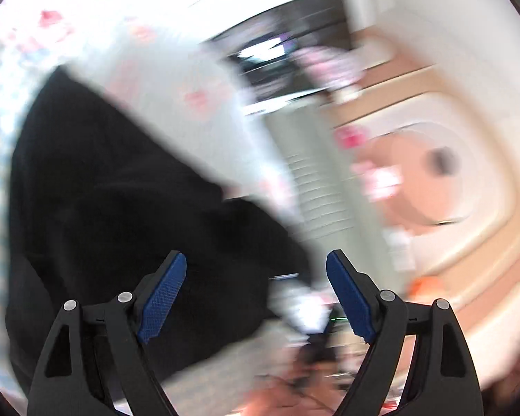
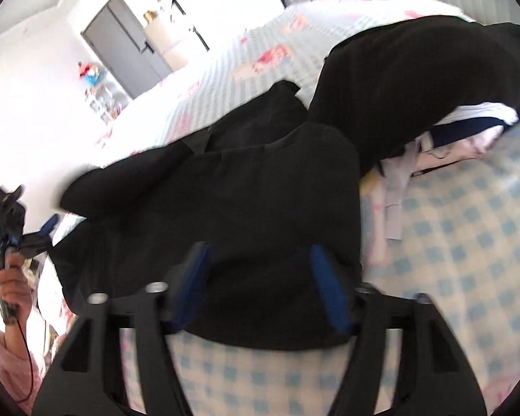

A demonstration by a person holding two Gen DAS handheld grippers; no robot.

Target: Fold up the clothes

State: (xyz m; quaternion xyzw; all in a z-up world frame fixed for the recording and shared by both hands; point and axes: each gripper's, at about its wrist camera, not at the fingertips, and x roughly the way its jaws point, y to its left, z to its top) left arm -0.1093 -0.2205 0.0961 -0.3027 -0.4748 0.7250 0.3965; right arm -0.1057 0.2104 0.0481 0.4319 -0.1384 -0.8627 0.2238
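A black garment (image 2: 246,187) lies spread on the blue-and-white checked bedcover (image 2: 468,242). My right gripper (image 2: 258,260) is open, its blue pads on either side of the garment's near edge, low over the cloth. My left gripper (image 1: 256,277) is open and empty, held in the air off the bed's side; the black garment (image 1: 114,201) fills the left of its blurred view. The left gripper also shows in the right wrist view (image 2: 46,230), held by a hand at the far left.
A second black garment (image 2: 416,79) lies over a heap of white, navy and pink clothes (image 2: 468,128) at the back right. The bed's cover has pink prints (image 2: 270,55). A grey door (image 2: 124,48) and white wall stand beyond.
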